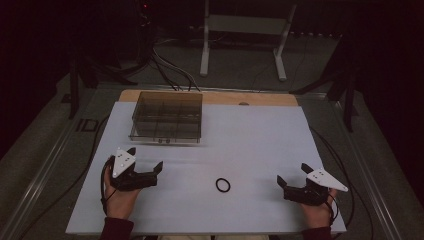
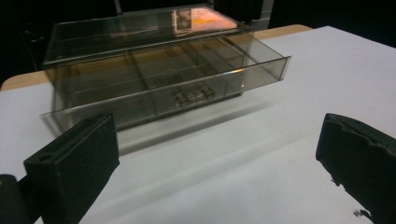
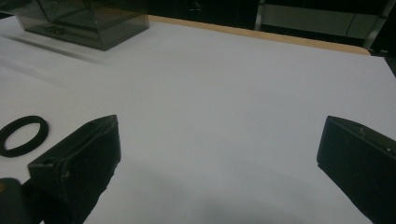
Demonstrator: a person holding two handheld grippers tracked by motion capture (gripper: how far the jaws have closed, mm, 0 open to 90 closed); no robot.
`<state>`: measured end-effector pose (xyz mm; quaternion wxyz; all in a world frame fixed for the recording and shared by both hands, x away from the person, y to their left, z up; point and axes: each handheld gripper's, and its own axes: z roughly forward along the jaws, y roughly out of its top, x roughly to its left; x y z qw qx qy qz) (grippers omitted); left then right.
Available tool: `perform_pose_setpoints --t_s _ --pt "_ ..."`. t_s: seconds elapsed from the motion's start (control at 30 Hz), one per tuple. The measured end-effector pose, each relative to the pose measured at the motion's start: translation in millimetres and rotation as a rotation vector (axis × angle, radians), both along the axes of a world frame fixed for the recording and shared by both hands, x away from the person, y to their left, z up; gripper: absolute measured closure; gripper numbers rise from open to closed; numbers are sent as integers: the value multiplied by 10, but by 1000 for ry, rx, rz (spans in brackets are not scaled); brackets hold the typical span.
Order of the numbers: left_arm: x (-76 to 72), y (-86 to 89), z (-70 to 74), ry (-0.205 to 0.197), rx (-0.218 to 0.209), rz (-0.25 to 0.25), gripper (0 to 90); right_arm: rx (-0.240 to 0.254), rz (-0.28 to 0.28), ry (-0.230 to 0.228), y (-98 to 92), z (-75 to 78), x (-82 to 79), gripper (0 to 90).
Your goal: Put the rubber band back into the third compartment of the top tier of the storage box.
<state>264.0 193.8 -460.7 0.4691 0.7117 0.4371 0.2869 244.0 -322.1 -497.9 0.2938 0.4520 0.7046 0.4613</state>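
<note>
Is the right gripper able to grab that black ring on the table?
Probably yes. The right gripper is open and empty, and bare white table lies between it and the black ring, which lies flat.

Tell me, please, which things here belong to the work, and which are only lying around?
Belong to the work:
black ring
clear drawer box
left gripper, open
right gripper, open

Only lying around:
white table frame behind the table
cables on the floor
</note>
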Motion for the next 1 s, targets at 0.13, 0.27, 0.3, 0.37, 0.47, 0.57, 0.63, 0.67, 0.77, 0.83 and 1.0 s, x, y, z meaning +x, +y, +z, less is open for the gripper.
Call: perform_pose_setpoints --t_s 0.13,0.27,0.3,0.37,0.47,0.57,0.63,0.67,0.77,0.83,1.0 --pt "58 -81 -12 7 4 -16 3 -4 -1 2 2 -2 1 1" --pt "113 -164 -37 17 7 -33 3 -12 -1 1 5 -2 0 1" --pt "122 -179 -42 19 9 -36 3 -12 -1 1 5 -2 0 1" --pt "151 -213 -60 24 13 -40 4 -17 -1 1 12 -2 -1 1" --pt "193 -258 -86 34 16 -47 4 -23 1 1 23 -3 -4 1" --pt "214 -293 -97 39 11 -56 4 -25 2 0 27 -3 -4 1" --pt "222 -317 -99 37 12 -61 9 -26 1 -1 29 -3 -3 1" --pt "224 -331 -99 39 12 -63 9 -27 1 -1 29 -3 -3 1" --pt "230 -357 -101 36 12 -68 9 -28 0 -2 29 -3 -5 1" --pt "233 -378 -105 36 10 -72 9 -29 0 -1 32 -2 -7 1" --pt "239 -436 -119 39 11 -87 9 -32 0 -5 30 -1 -9 1"
